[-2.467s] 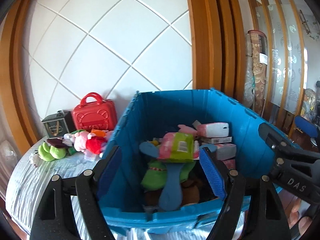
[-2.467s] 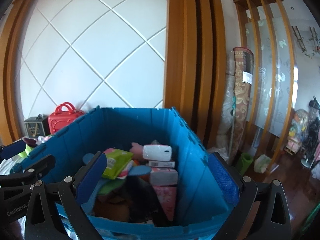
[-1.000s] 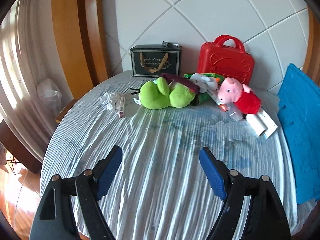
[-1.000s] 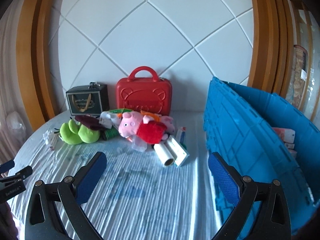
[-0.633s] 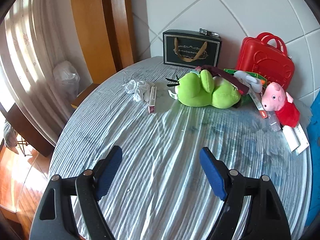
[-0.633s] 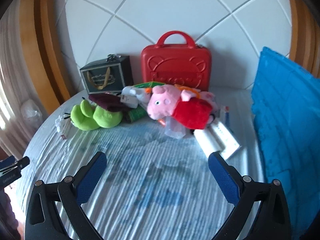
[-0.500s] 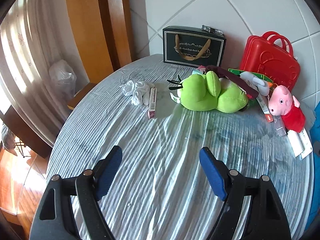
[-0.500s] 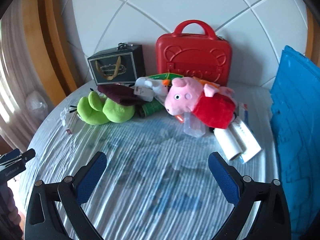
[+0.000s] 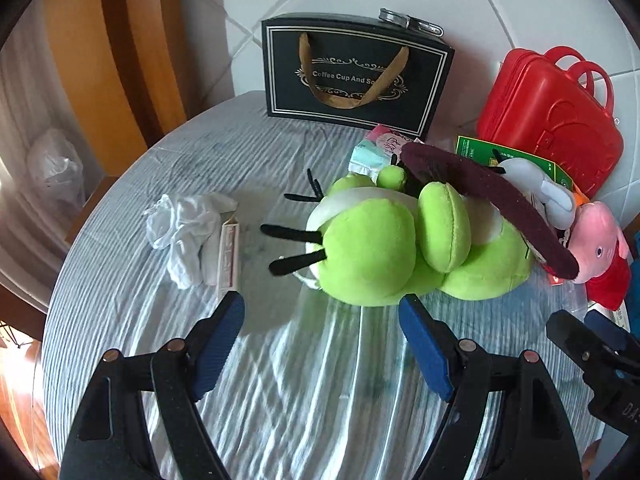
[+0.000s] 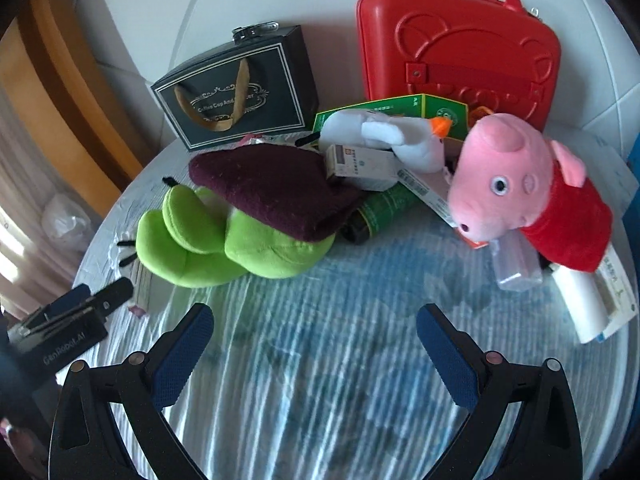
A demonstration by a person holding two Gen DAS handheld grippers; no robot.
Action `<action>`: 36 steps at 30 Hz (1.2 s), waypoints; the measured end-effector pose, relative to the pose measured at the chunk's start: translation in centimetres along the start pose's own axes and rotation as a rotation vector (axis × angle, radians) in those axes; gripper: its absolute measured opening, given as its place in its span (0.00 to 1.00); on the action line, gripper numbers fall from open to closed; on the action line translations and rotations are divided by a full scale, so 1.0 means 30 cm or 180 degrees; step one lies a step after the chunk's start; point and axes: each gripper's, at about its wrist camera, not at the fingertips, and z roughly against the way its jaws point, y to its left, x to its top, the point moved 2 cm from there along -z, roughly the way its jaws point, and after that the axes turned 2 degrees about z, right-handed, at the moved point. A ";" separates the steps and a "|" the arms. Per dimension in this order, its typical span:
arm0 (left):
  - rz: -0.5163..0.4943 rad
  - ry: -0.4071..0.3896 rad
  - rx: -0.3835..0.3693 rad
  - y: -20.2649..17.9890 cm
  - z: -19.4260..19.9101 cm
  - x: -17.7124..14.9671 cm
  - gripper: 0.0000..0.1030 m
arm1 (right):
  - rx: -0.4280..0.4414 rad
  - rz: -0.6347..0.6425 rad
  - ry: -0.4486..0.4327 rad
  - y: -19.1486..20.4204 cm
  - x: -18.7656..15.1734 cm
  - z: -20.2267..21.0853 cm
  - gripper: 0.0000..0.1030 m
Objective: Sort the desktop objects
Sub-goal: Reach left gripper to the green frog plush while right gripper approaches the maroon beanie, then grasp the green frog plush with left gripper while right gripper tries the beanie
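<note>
A green plush toy [image 9: 400,248] lies on the striped table, just beyond my open, empty left gripper [image 9: 322,312]. A maroon cloth [image 9: 480,200] drapes over it. In the right wrist view the green plush [image 10: 224,244] lies left of centre and a pink pig plush in red [image 10: 532,196] lies to the right. My right gripper [image 10: 316,324] is open and empty, short of both. A white goose plush [image 10: 384,136], small boxes [image 10: 360,164] and a dark green tube [image 10: 380,208] lie between them.
A black gift bag [image 9: 352,76] and a red toy suitcase [image 10: 460,48] stand against the tiled wall. A crumpled white glove [image 9: 184,228] and a slim box [image 9: 228,256] lie at the left. A white roll [image 10: 580,300] lies at the right, by the blue bin's edge [image 10: 634,152].
Both grippers have swung away from the blue bin and moved in over the table towards the pile of toys. Both stay open and empty.
</note>
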 end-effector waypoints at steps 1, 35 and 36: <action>-0.0024 -0.0003 -0.0019 -0.010 -0.024 0.019 0.77 | 0.0011 -0.0031 0.0015 0.001 0.021 -0.025 1.00; -0.0650 0.0102 -0.0370 -0.078 -0.009 -0.266 0.59 | 0.0242 0.0094 0.0487 0.047 -0.170 -0.122 0.69; -0.0666 0.0123 -0.0381 -0.076 0.008 -0.295 0.59 | 0.0258 0.0091 0.0523 0.041 -0.216 -0.090 0.69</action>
